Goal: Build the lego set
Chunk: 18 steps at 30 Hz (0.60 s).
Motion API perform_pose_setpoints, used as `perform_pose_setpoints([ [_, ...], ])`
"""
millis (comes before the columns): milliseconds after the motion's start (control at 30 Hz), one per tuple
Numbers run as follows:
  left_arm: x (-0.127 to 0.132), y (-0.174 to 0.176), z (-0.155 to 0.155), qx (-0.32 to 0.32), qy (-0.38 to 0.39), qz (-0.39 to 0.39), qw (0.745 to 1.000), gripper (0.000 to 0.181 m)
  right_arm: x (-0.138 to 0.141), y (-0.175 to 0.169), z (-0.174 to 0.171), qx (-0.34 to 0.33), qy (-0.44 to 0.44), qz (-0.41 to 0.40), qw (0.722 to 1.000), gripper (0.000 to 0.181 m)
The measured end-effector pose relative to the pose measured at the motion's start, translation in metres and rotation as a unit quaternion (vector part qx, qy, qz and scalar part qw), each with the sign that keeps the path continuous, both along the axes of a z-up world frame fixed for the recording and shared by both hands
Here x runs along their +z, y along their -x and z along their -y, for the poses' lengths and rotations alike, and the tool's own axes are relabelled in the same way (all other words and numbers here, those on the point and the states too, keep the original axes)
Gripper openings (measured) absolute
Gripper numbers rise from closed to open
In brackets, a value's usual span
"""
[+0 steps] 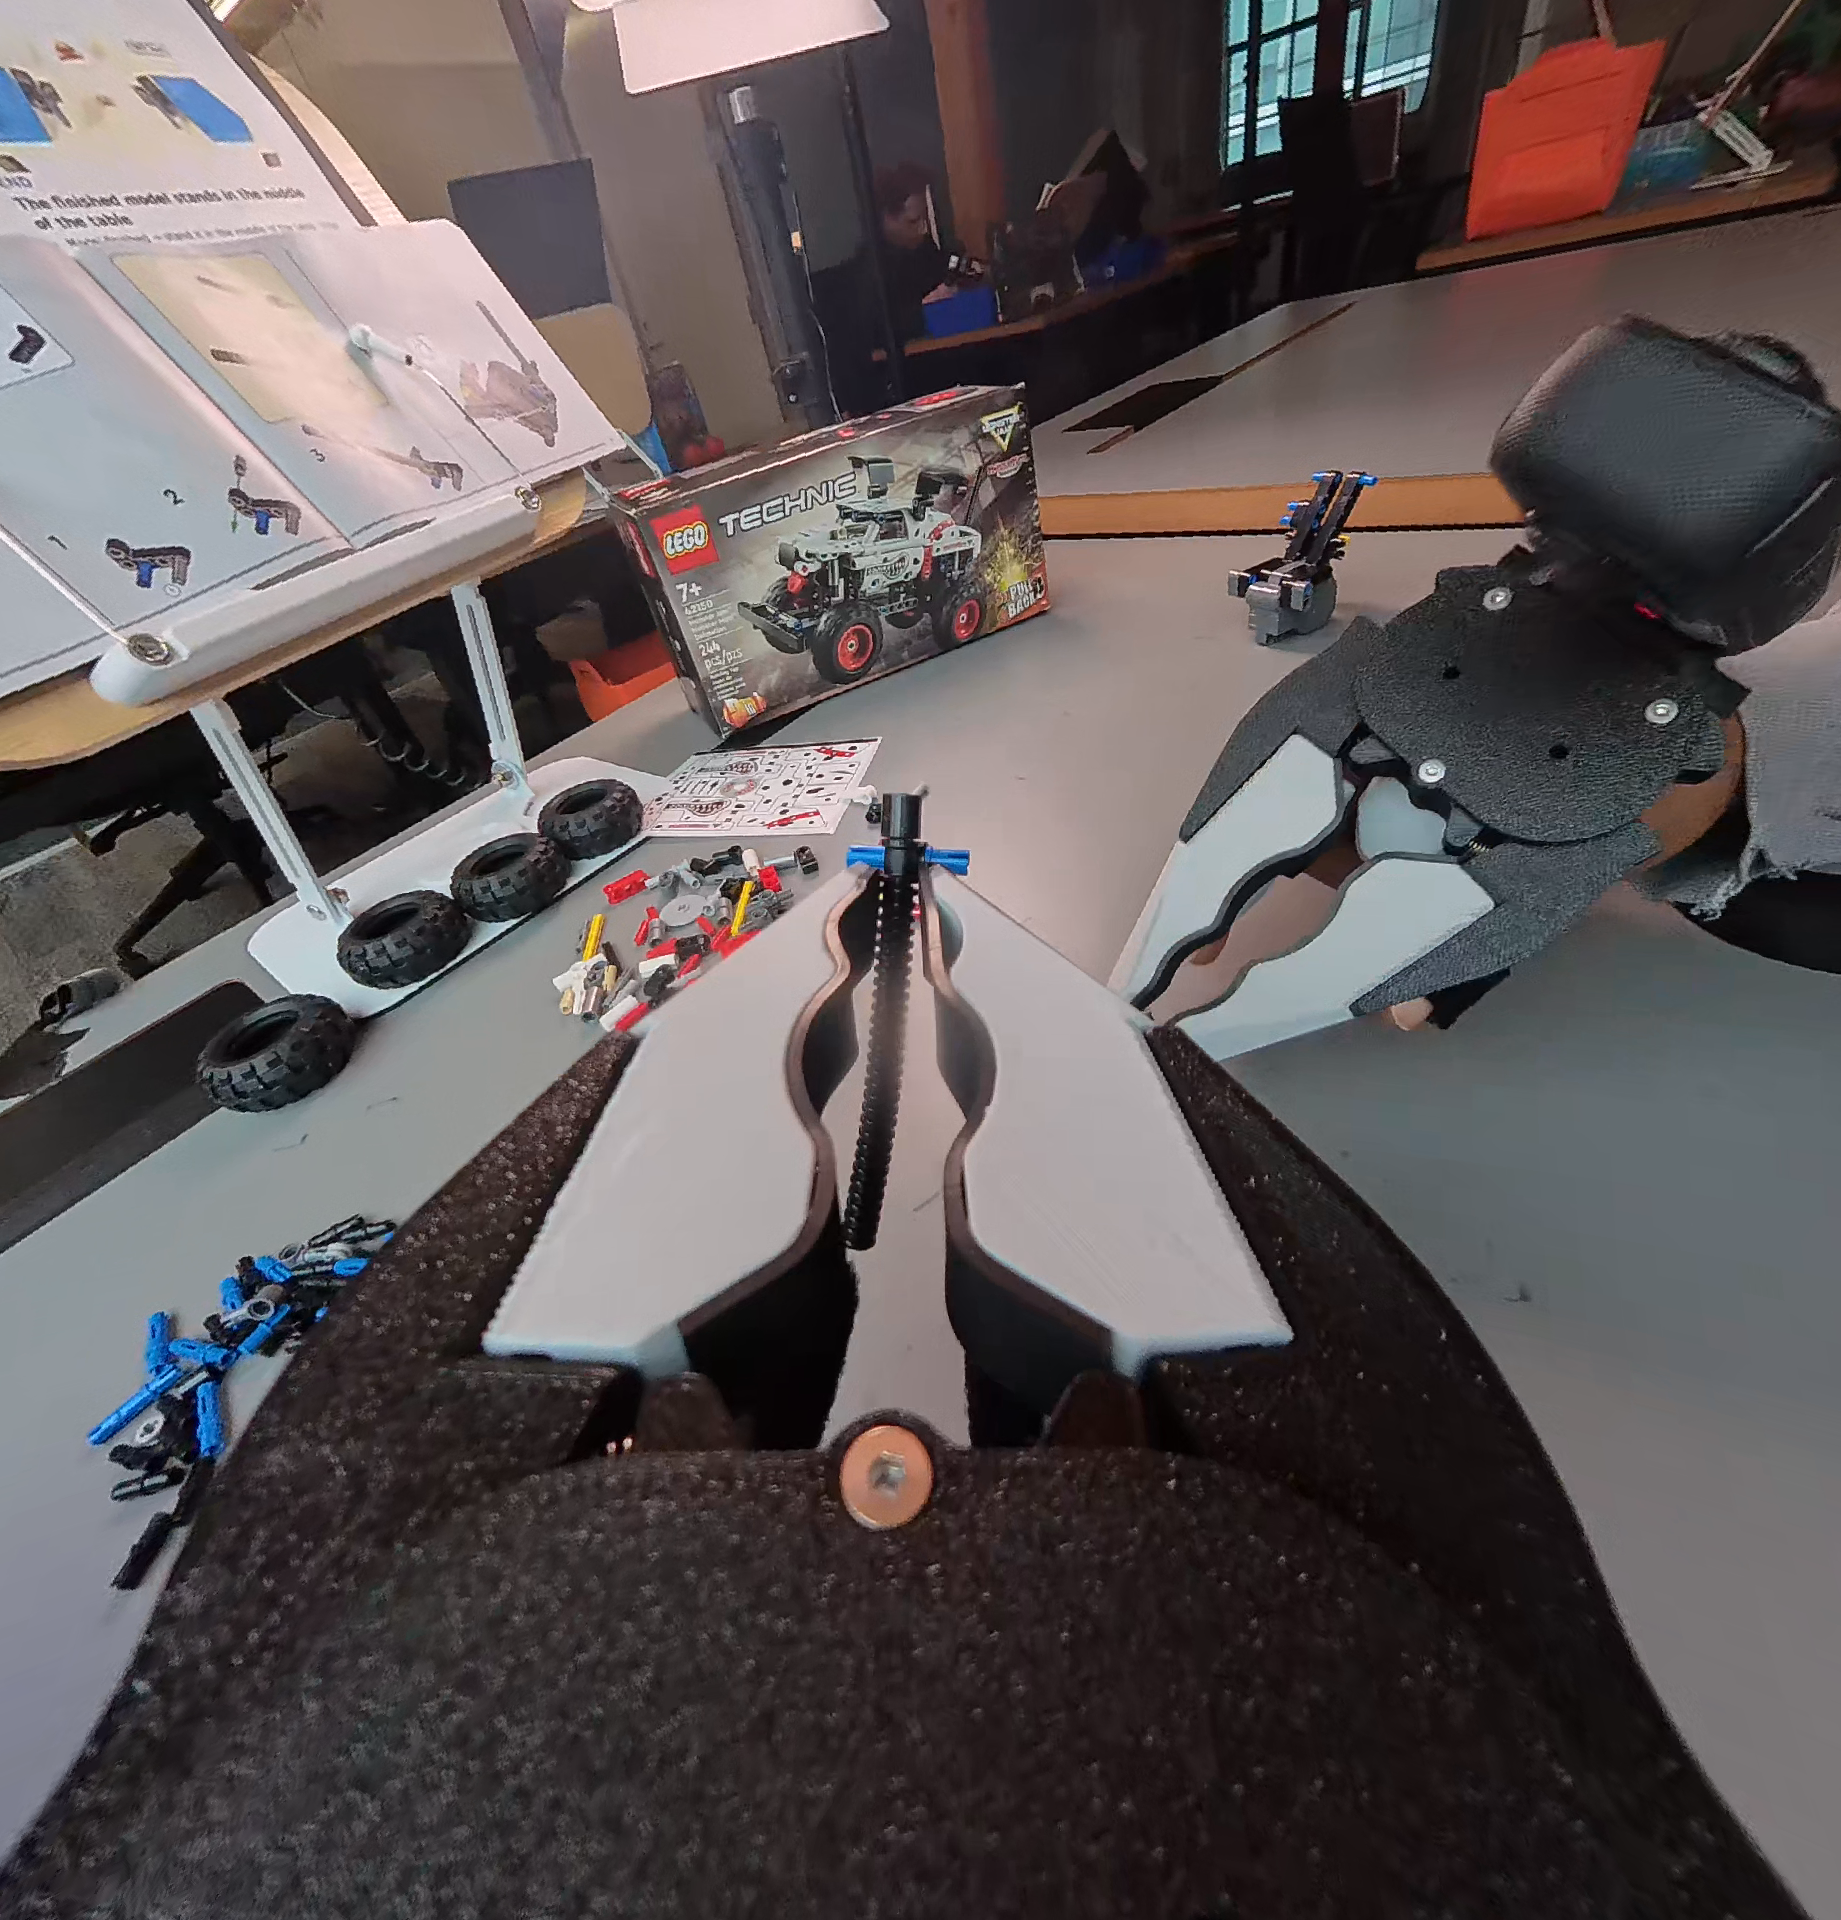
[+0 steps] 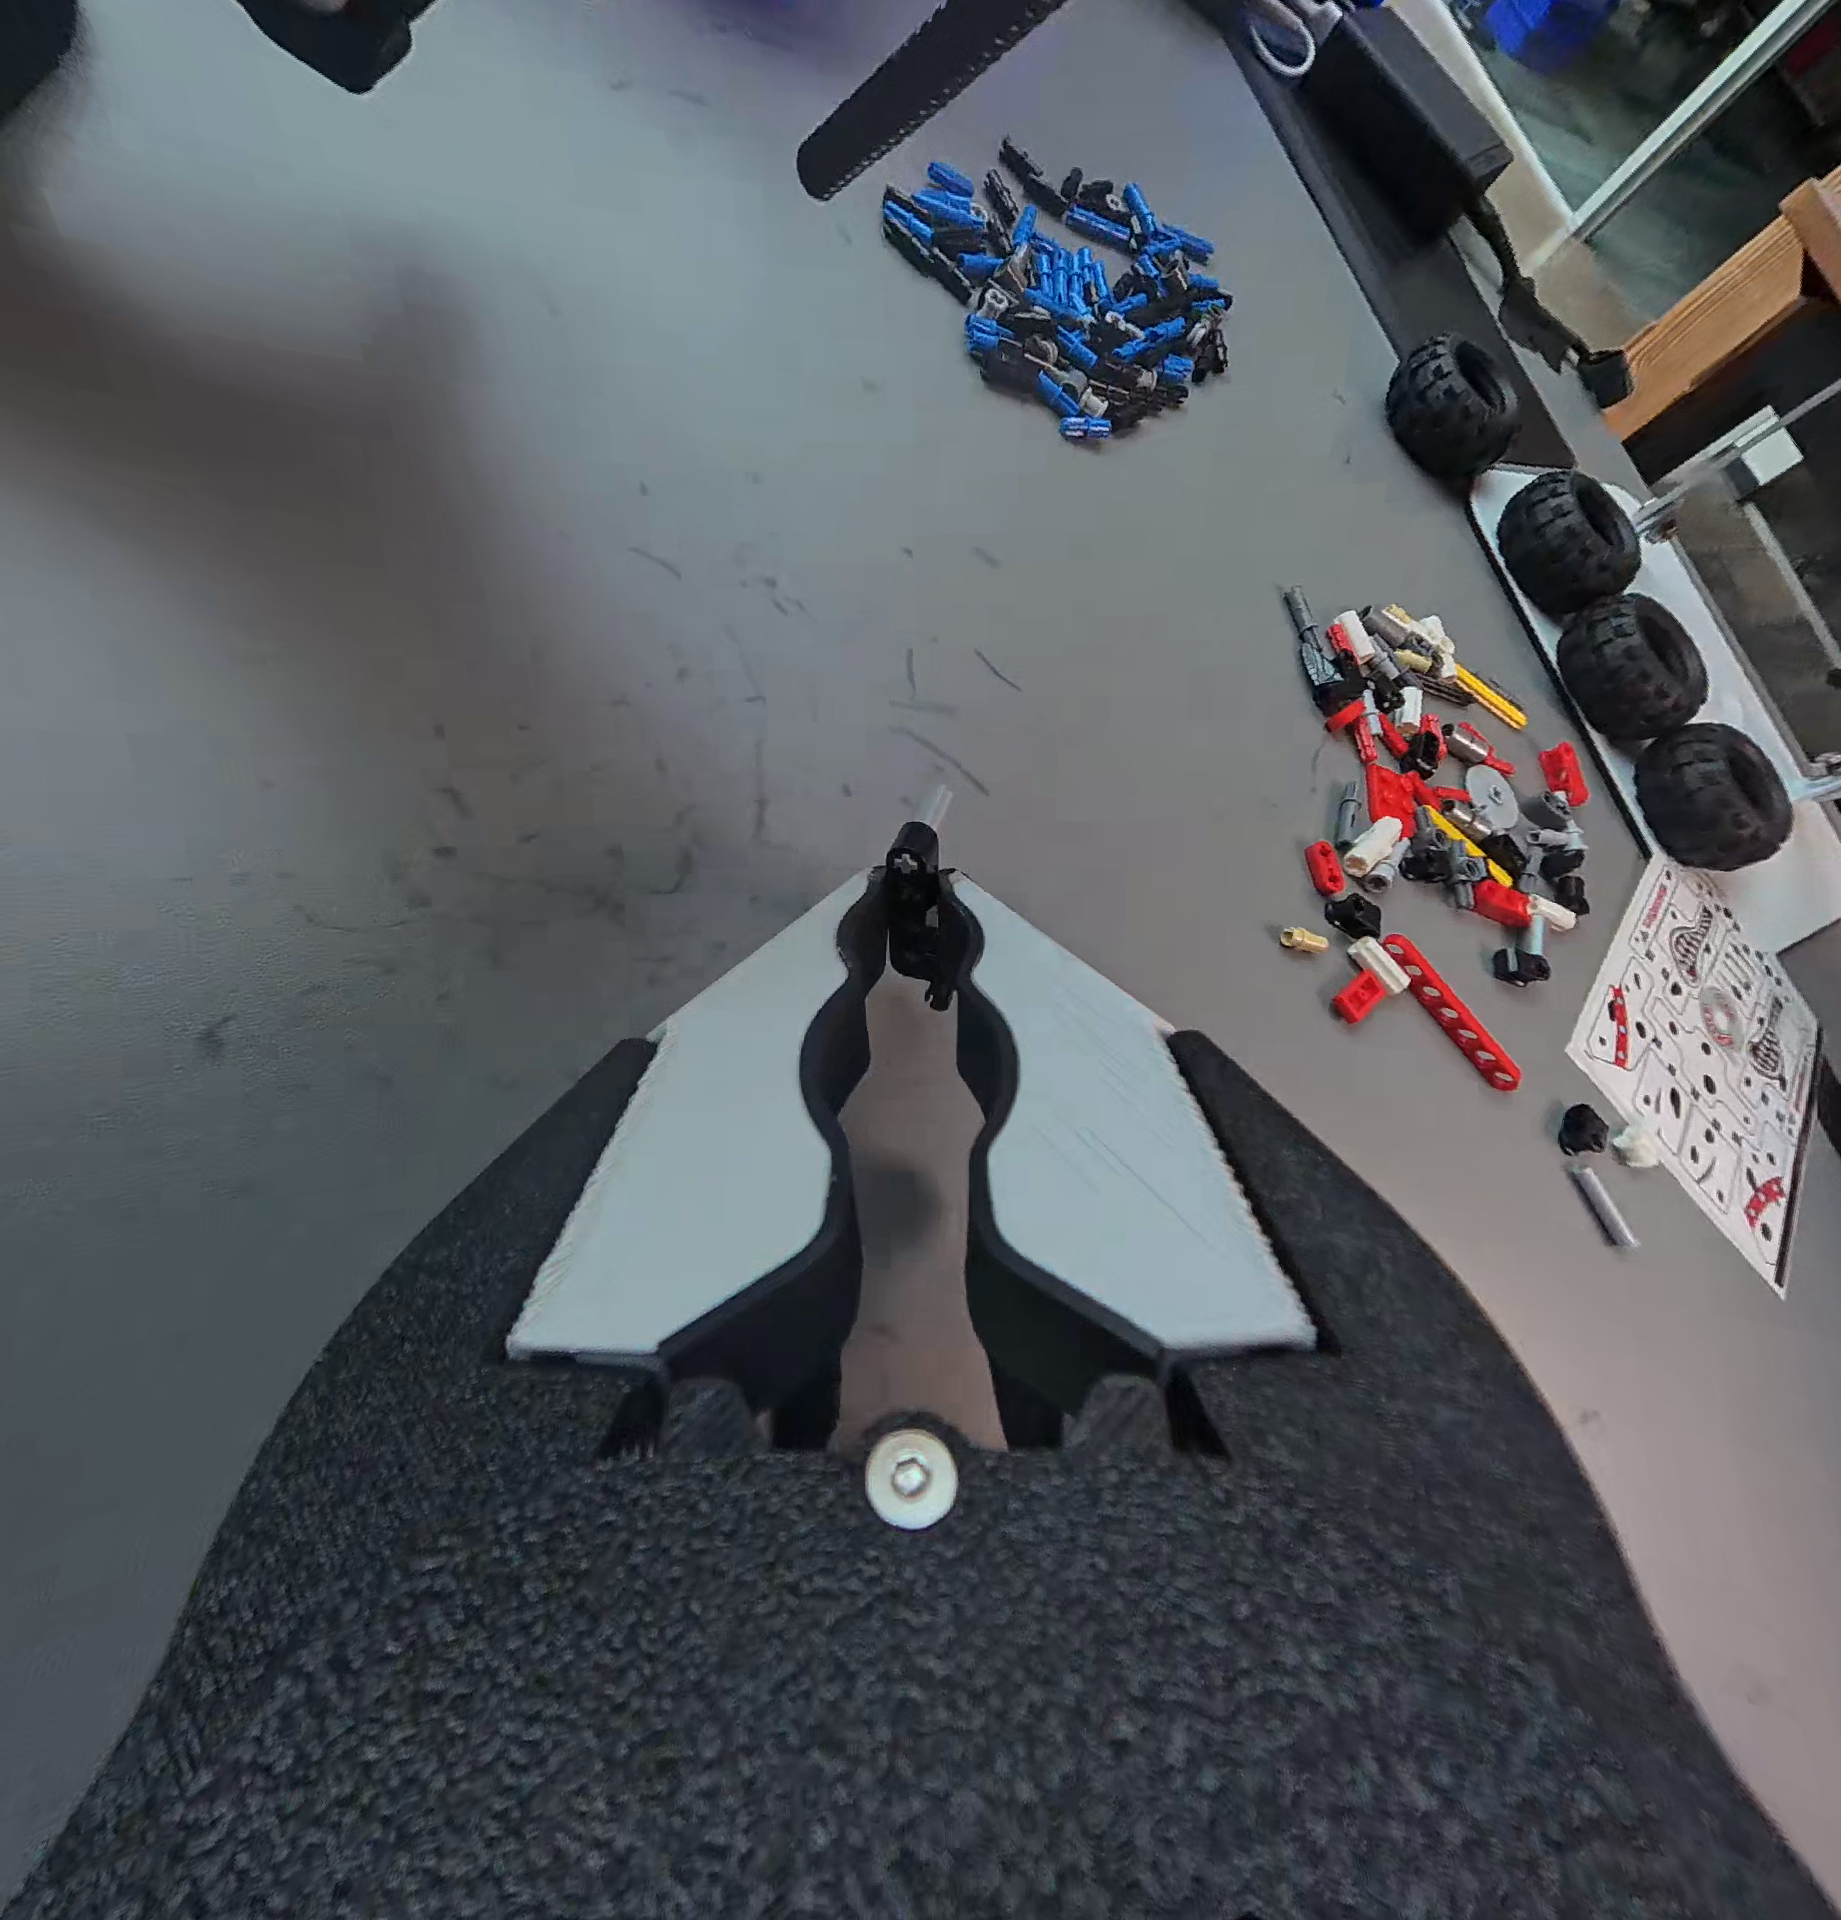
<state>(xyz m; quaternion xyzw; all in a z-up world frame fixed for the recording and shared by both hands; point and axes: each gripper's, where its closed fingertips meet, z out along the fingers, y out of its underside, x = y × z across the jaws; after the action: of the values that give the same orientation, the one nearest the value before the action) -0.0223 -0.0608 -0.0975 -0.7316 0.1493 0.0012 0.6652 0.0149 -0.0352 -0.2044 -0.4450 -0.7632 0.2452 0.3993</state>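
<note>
Grey table (image 1: 1518, 1195) carries four tyres (image 1: 405, 937) at left, two loose heaps of parts, blue-black pins (image 1: 220, 1340) lower left and mixed bits (image 1: 677, 930) mid-frame, one sticker sheet (image 1: 765, 790), one box (image 1: 833, 551) and one part-built model (image 1: 1295, 566) upper right. Left tongs (image 1: 888, 883) are closed on a black beam (image 1: 880, 1049) bearing a blue pin. Right tongs (image 2: 916, 894) pinch one small black connector (image 2: 916, 904).
</note>
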Motion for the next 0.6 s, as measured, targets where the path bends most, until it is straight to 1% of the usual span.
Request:
perform_pose_setpoints([
  [67,-0.006,0.003,0.0,0.0,0.013,0.006,1.0,0.007,0.013,0.002,0.004,0.019,-0.001,-0.042,0.999,0.009],
  [133,-0.019,0.006,-0.002,0.002,0.051,0.017,0.999,0.007,0.036,0.003,0.013,0.039,0.044,-0.104,0.993,0.009],
  [200,-0.045,0.006,-0.004,-0.012,0.132,0.038,0.99,0.007,0.061,0.002,0.02,0.055,0.129,-0.158,0.977,0.009],
  [267,-0.079,0.002,-0.001,-0.029,0.233,0.051,0.971,0.007,0.081,0.0,0.021,0.064,0.241,-0.191,0.949,0.009],
  [300,-0.094,0.001,0.002,-0.028,0.271,0.035,0.962,0.007,0.093,-0.002,0.019,0.067,0.297,-0.209,0.929,0.009],
  [333,-0.106,0.0,0.005,-0.024,0.29,0.0,0.957,0.007,0.103,-0.004,0.016,0.07,0.351,-0.226,0.906,0.008],
  [367,-0.112,0.0,0.006,-0.019,0.292,-0.042,0.955,0.007,0.114,-0.007,0.012,0.077,0.403,-0.241,0.88,0.009],
  [433,-0.117,-0.011,0.008,-0.037,0.29,-0.106,0.95,0.008,0.131,-0.013,0.003,0.09,0.492,-0.265,0.825,0.008],
  [533,-0.121,-0.017,0.005,-0.039,0.285,-0.136,0.948,0.008,0.149,-0.024,-0.008,0.12,0.591,-0.289,0.744,0.009],
  [567,-0.121,-0.017,0.004,-0.037,0.282,-0.143,0.948,0.008,0.153,-0.028,-0.01,0.13,0.614,-0.292,0.722,0.009],
  [600,-0.122,-0.016,0.004,-0.035,0.278,-0.151,0.948,0.009,0.156,-0.031,-0.012,0.137,0.628,-0.296,0.706,0.009],
])
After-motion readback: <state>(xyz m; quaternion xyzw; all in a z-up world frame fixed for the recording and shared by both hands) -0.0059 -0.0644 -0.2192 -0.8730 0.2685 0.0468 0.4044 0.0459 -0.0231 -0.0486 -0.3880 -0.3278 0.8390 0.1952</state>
